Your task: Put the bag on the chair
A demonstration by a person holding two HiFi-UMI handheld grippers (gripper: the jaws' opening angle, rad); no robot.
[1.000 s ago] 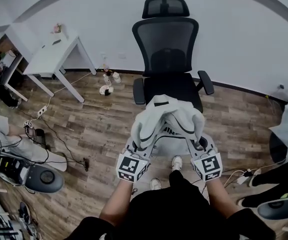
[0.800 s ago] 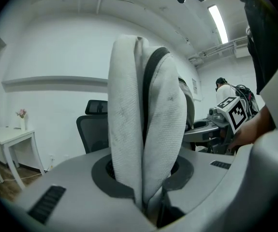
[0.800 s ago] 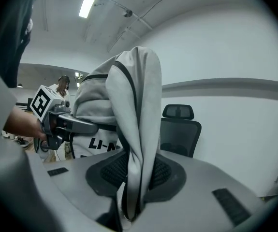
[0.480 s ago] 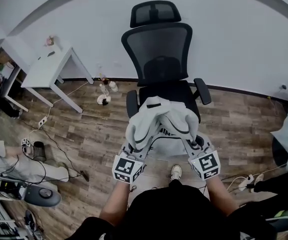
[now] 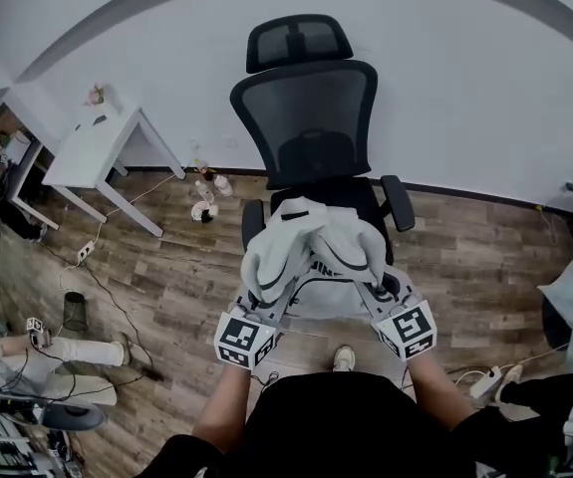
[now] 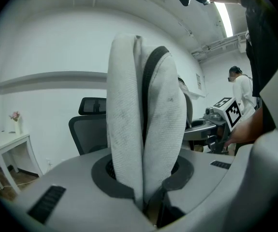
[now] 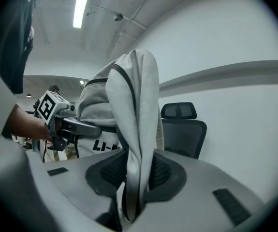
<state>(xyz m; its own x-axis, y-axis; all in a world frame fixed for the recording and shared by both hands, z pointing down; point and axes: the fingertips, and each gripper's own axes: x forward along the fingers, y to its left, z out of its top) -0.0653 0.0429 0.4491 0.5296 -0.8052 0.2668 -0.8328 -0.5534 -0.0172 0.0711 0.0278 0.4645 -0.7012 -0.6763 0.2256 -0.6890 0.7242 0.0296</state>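
White and grey fabric is filling the middle of both gripper views, so I am seeing little past it. I am holding the bag up with both tools. The left gripper is pinching a thick fold with a dark stripe, its jaws narrow. The right gripper is clamping a thinner hanging fold, its jaws just as close.

From the head view the bag is hanging between the two grippers in front of the black chair and is covering most of the seat. I cannot tell whether it is touching the seat. The chair's base is hiding behind the bag and my own body.

Dark lettering on the bag is showing in the right gripper view, but the fold is cutting it off and I cannot read the whole word. The bag is showing me only its outside. Its opening is not in sight, and I cannot tell what it is carrying.

Off to the left a white counter is standing on the wooden floor. A few small things are lying beside the chair, too small for me to name. A person's leg is reaching in from the left edge, the rest cut off.
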